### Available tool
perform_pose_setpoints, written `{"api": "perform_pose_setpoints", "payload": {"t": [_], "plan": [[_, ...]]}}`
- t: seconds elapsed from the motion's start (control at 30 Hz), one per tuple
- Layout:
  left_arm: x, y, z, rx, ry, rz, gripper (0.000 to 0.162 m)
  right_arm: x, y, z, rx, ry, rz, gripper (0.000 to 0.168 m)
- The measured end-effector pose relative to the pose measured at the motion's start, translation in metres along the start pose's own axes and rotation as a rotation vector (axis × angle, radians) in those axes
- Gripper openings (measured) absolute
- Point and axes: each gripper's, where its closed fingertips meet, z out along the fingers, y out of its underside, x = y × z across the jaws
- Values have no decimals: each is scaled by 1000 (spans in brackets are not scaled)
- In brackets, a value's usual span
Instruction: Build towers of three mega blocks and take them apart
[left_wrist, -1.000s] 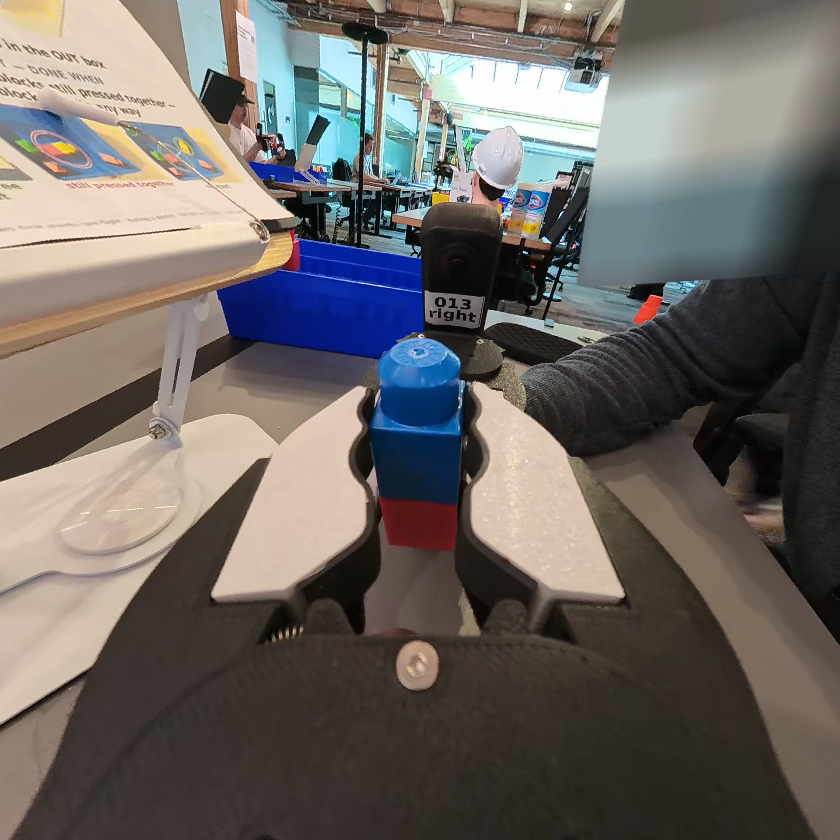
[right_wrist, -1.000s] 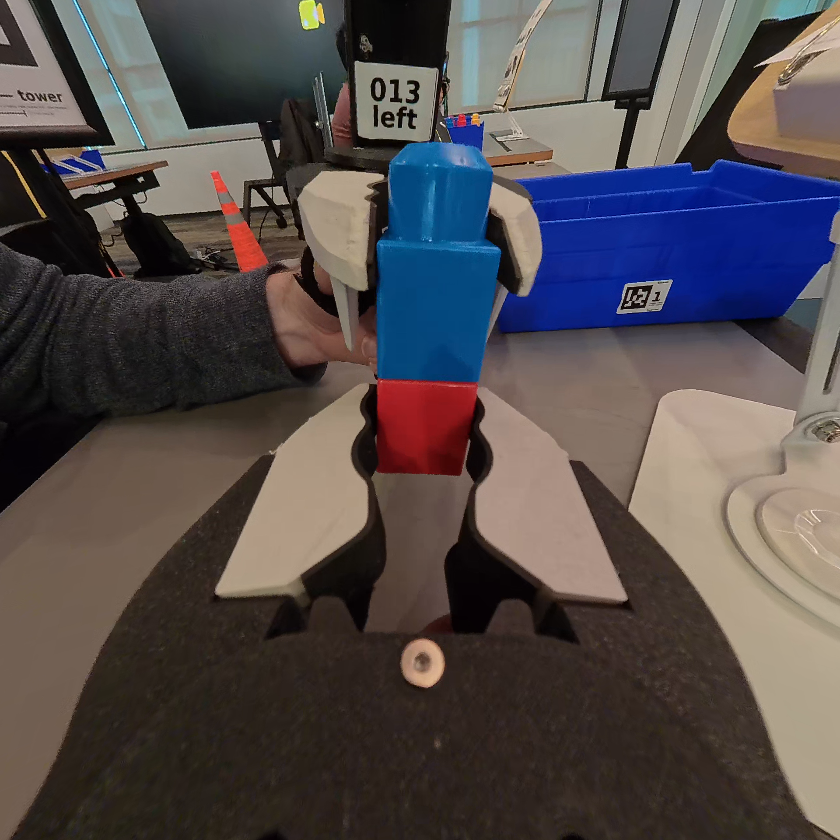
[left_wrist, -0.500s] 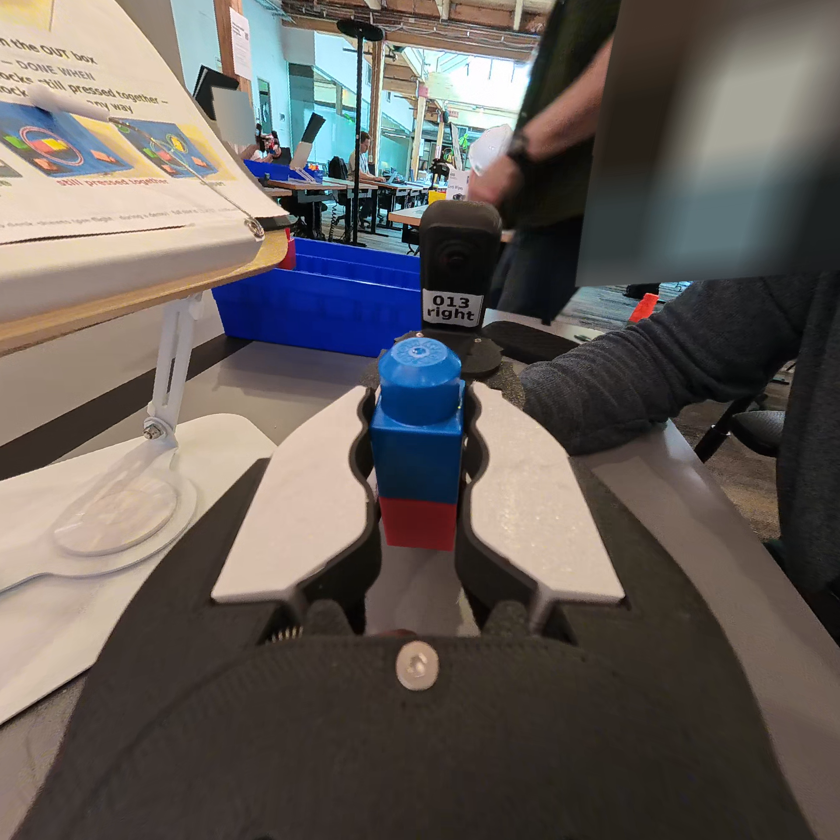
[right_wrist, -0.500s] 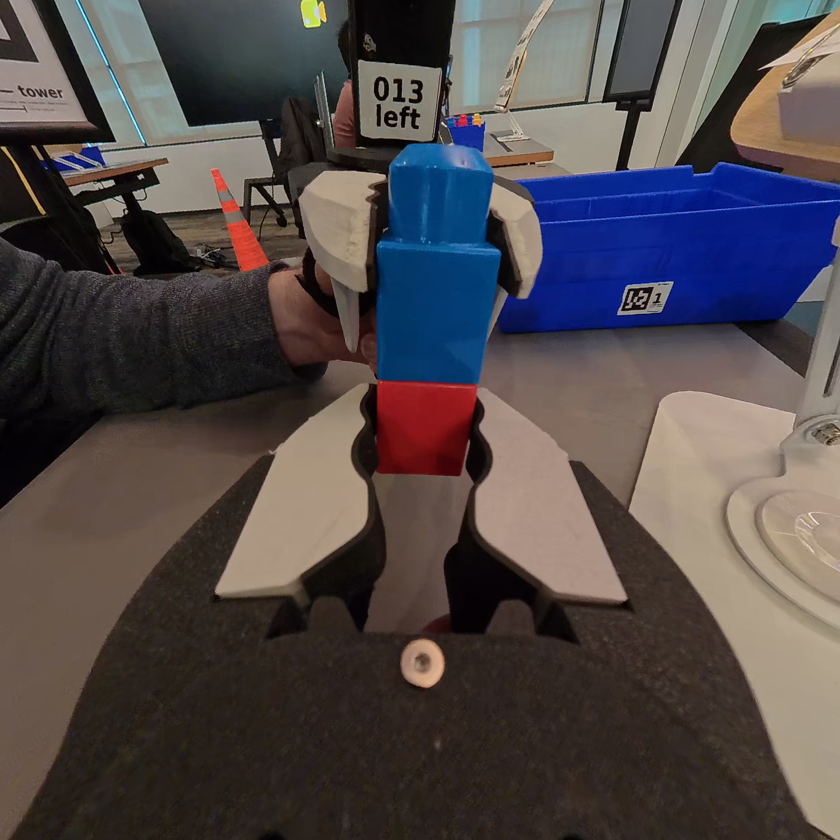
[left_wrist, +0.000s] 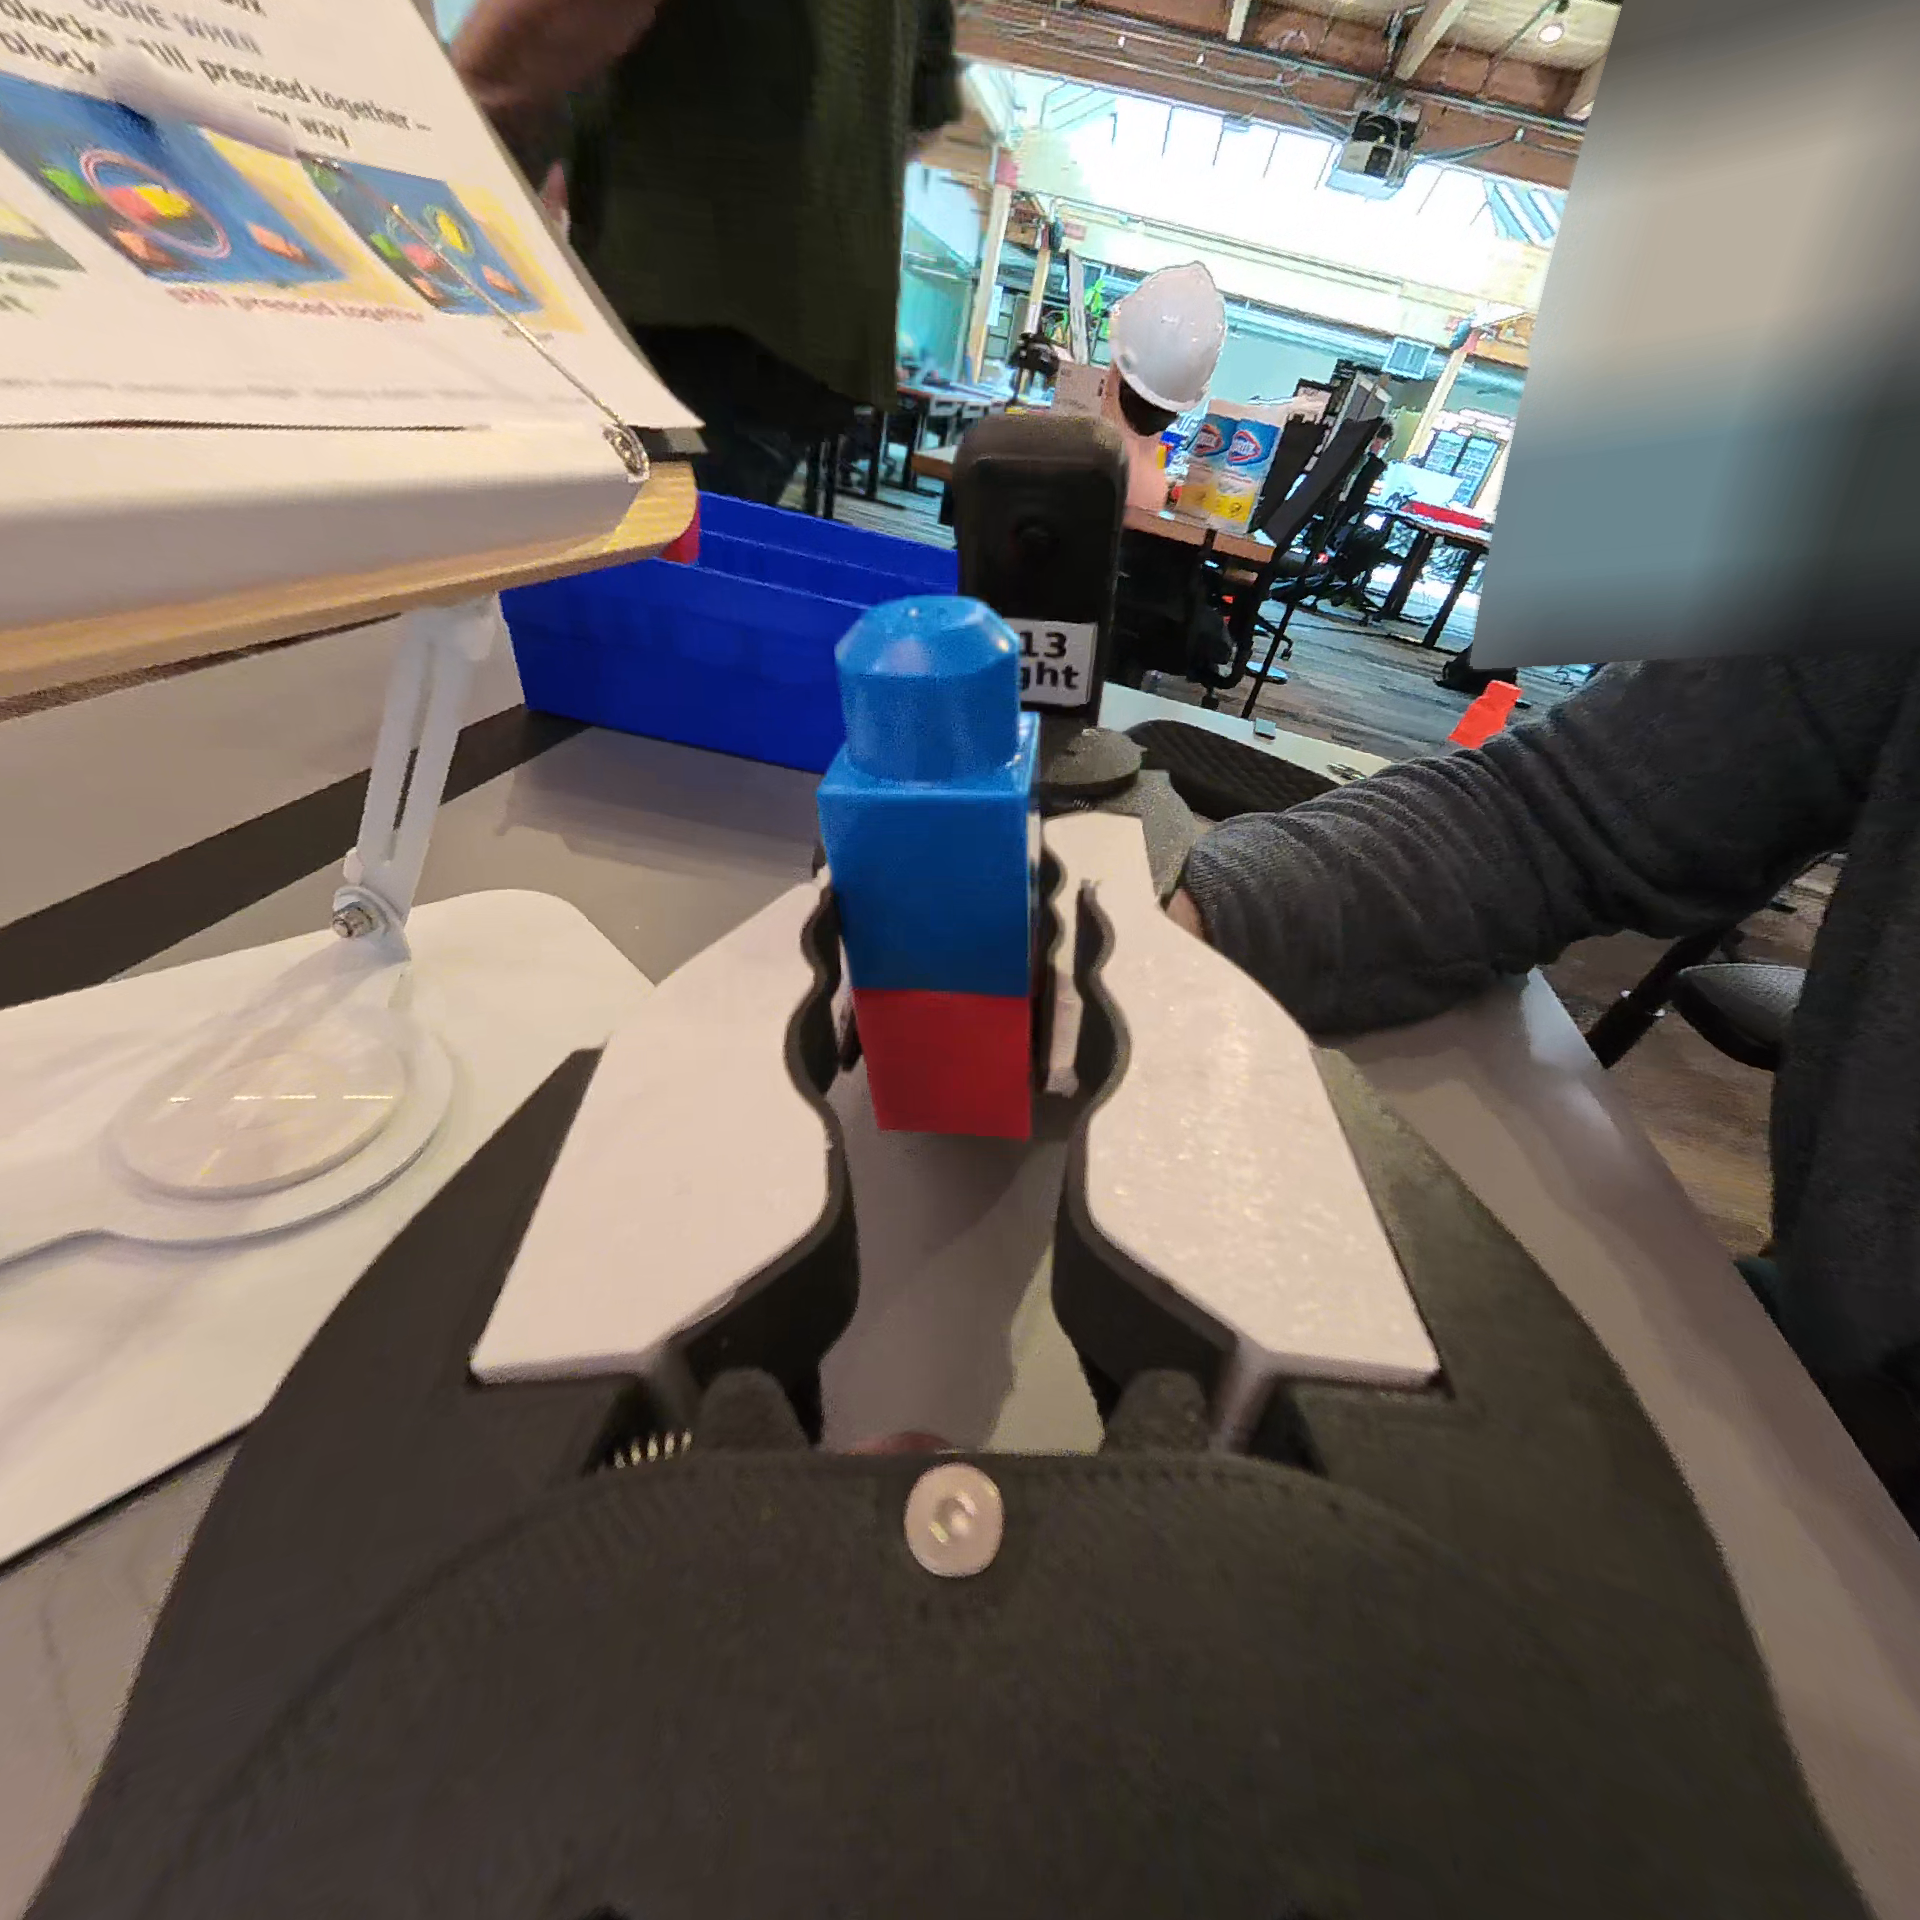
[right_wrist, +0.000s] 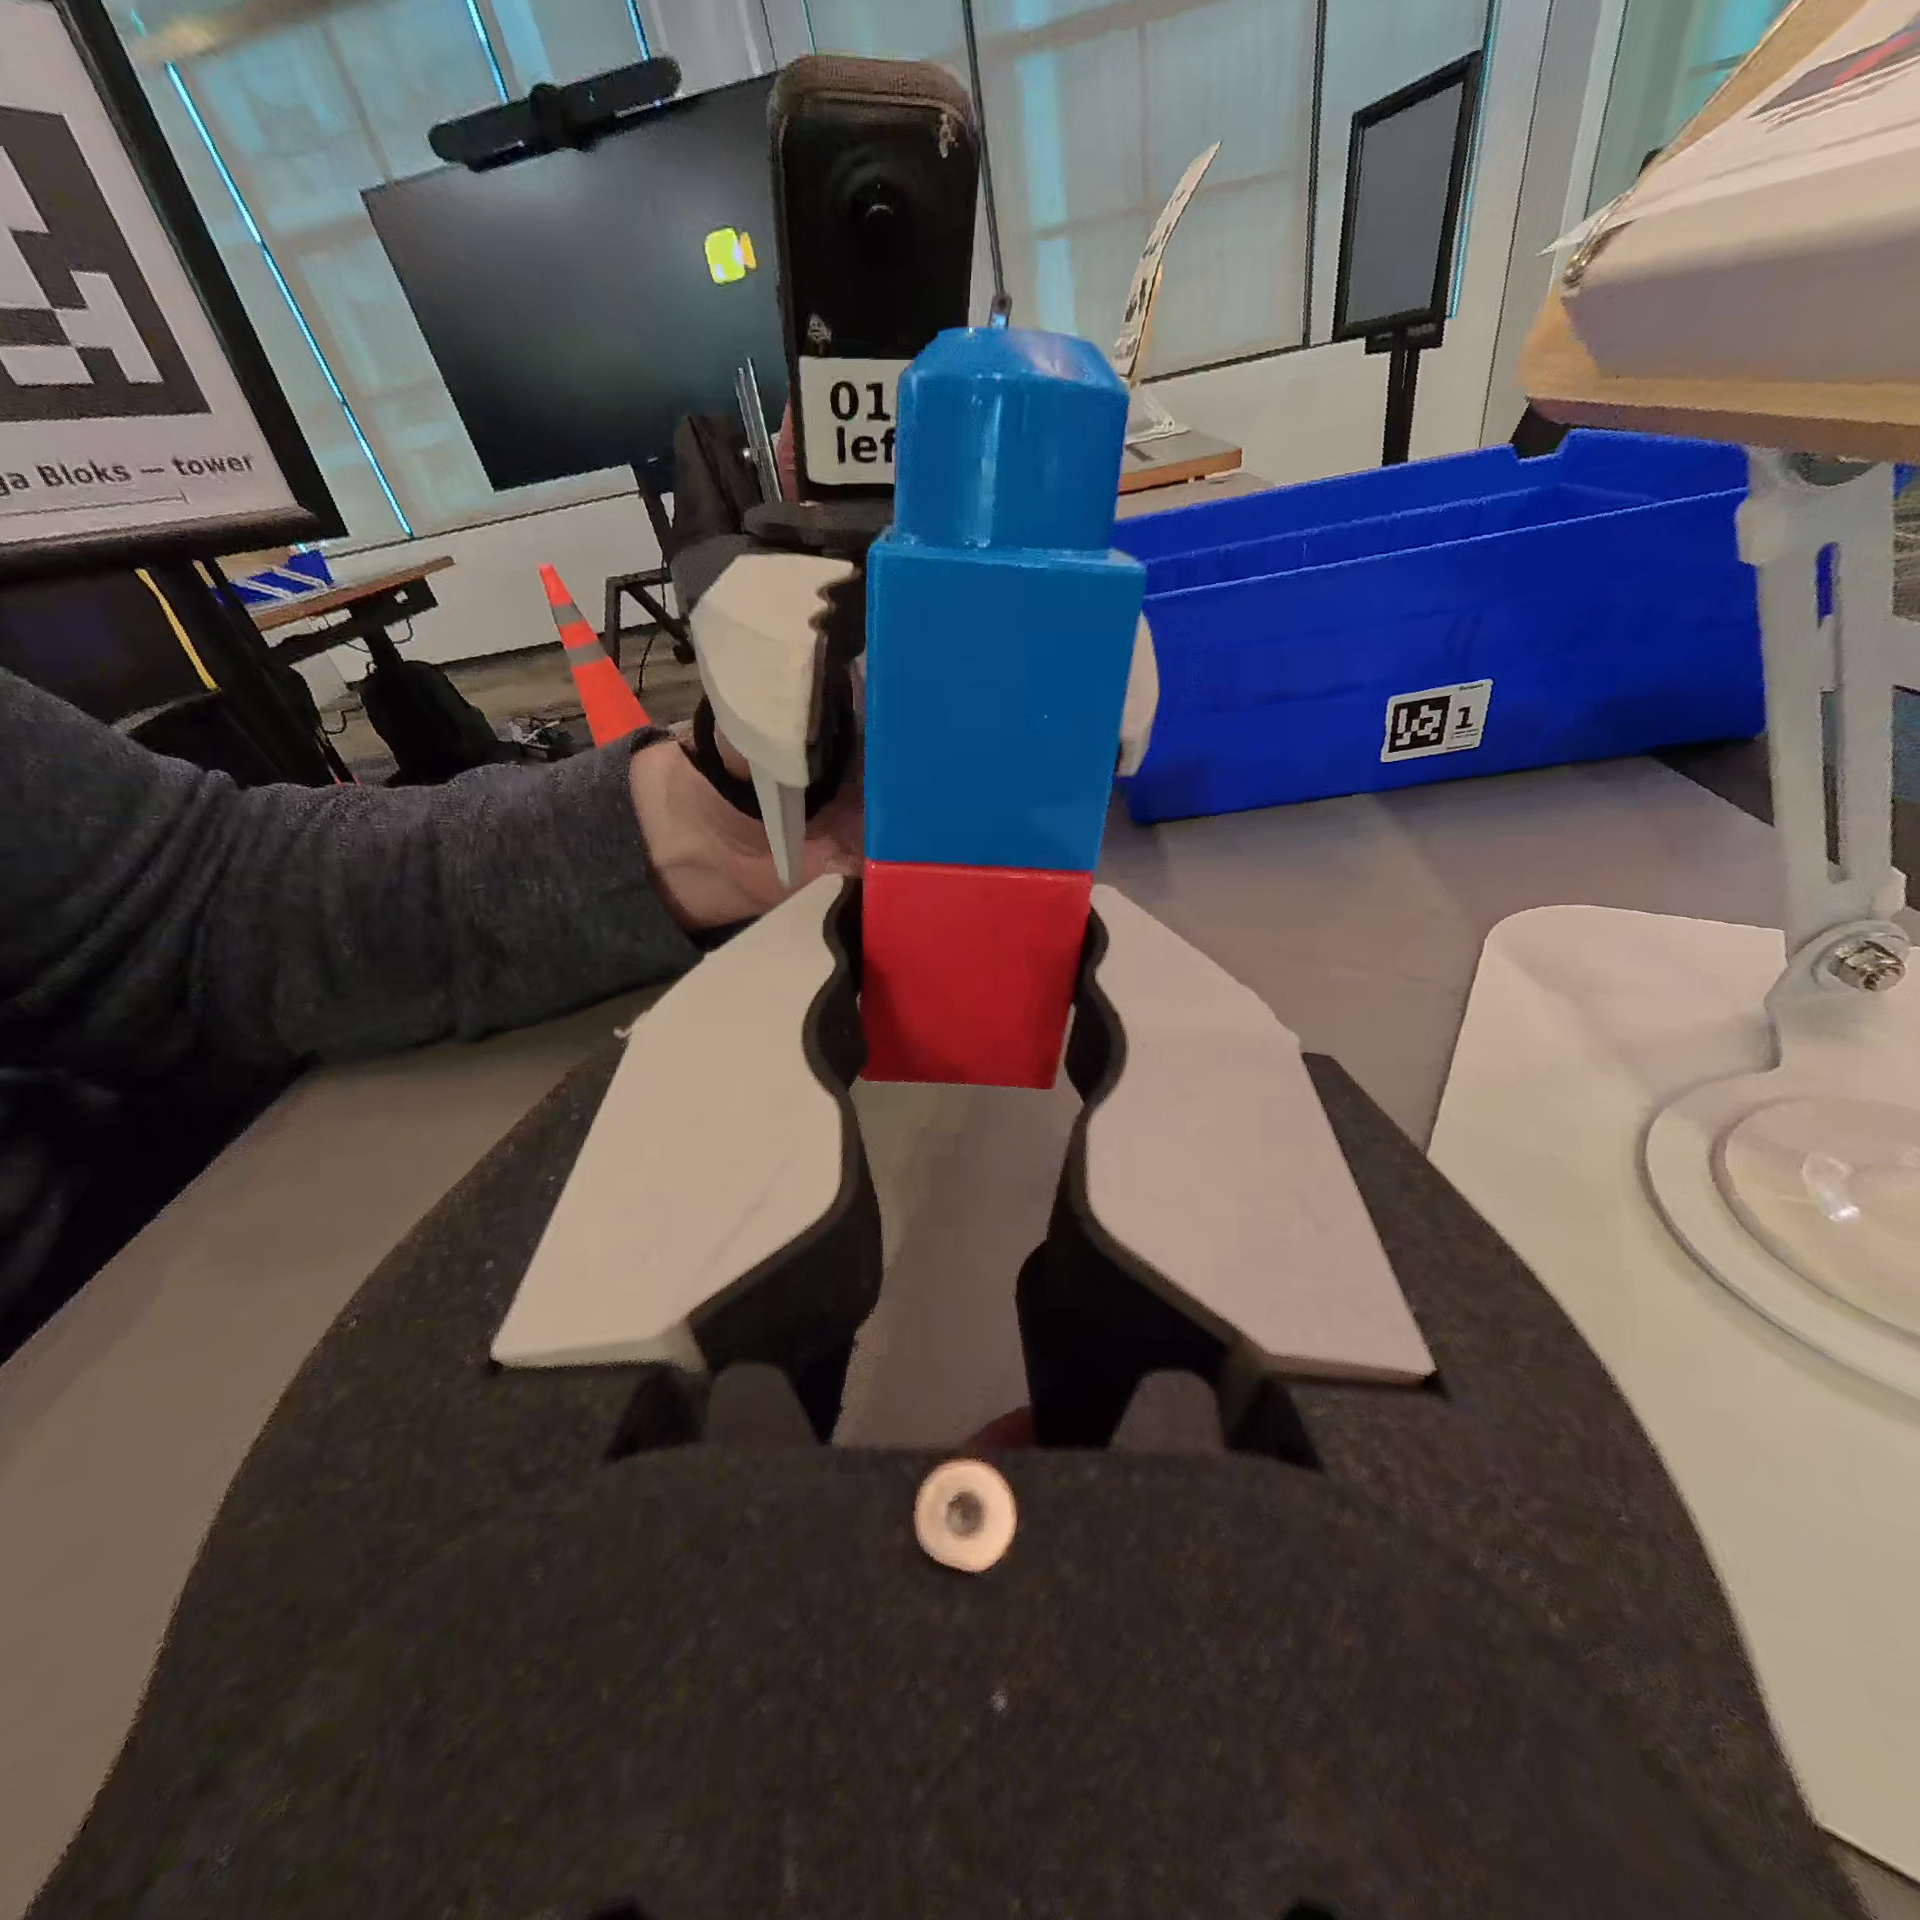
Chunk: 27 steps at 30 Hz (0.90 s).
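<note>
Gripping the red block (right_wrist: 961, 977) at the tower's base, the right tongs (right_wrist: 966, 997) hold it upright, stud pointing up, above the bench (right_wrist: 1299, 914). Opposite, the left tongs (left_wrist: 951, 997), clamped on the blue block (left_wrist: 930, 894) a second ago, have slackened, a gap now showing beside their right finger (left_wrist: 1226, 1132).
</note>
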Motion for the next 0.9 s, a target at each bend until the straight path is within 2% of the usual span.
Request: {"api": "perform_pose_setpoints", "payload": {"t": [0.13,0.33,0.4,0.6,0.7,0.9], "plan": [[-1,4,3,-16,2,-16,34,-2,2,2,-13,2,-18,36],[2,2,3,-35,-15,29,34,-4,-2,0,15,-17,-17,37],[-1,4,1,-53,-34,30,35,-3,-6,-3,48,-37,14,42],[-3,9,1,-91,-24,-39,35,2,-16,-12,134,-63,83,46],[-5,20,4,-168,-50,-37,34,-2,-19,-13,164,-84,75,49],[-2,33,14,-233,-41,-61,34,0,-22,-17,192,-93,107,42]]}}
